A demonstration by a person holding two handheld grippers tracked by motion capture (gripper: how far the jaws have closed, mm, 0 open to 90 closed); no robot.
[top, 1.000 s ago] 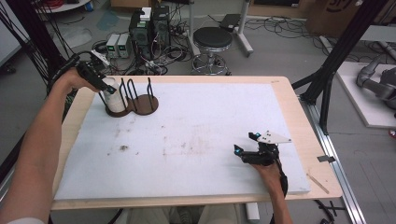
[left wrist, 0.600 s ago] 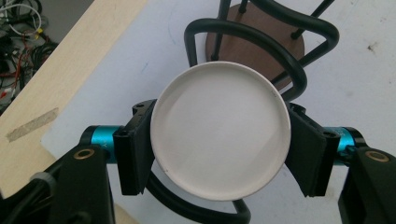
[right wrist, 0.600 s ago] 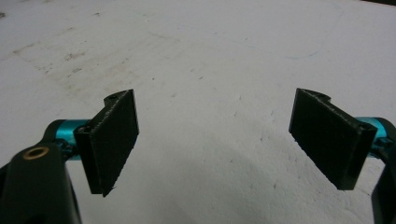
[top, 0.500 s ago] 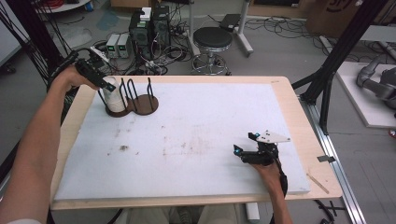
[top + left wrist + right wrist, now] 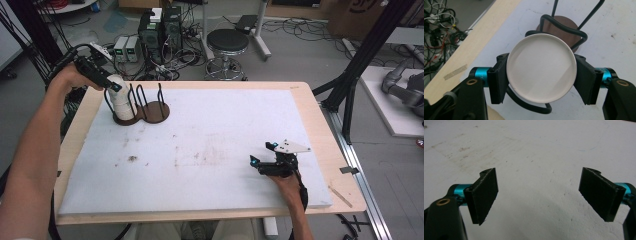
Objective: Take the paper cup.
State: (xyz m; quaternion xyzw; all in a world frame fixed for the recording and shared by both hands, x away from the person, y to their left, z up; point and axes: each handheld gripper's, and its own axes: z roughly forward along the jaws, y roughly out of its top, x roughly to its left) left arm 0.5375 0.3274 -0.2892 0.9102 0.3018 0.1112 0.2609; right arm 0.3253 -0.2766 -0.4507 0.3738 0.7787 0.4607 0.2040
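A white cup (image 5: 122, 100) stands in the left half of a black wire rack with two round brown bases (image 5: 155, 112) at the far left of the table. My left gripper (image 5: 114, 86) reaches down onto it from the left. In the left gripper view the cup's round white end (image 5: 541, 70) sits between the two jaws, both pressed against its sides, with the wire rack and a brown base (image 5: 556, 25) behind it. My left gripper (image 5: 541, 75) is shut on the cup. My right gripper (image 5: 261, 153) rests near the table's front right, open (image 5: 539, 195), over the bare white mat.
A white foam mat (image 5: 210, 150) with a few dark smudges covers the wooden table (image 5: 310, 115). Beyond the far edge stand a round stool (image 5: 227, 42), electronics boxes and tangled cables (image 5: 155, 35). A black frame post (image 5: 350, 85) rises at the right.
My left hand and gripper have shifted slightly up and to the left at the cup. The right gripper has not moved.
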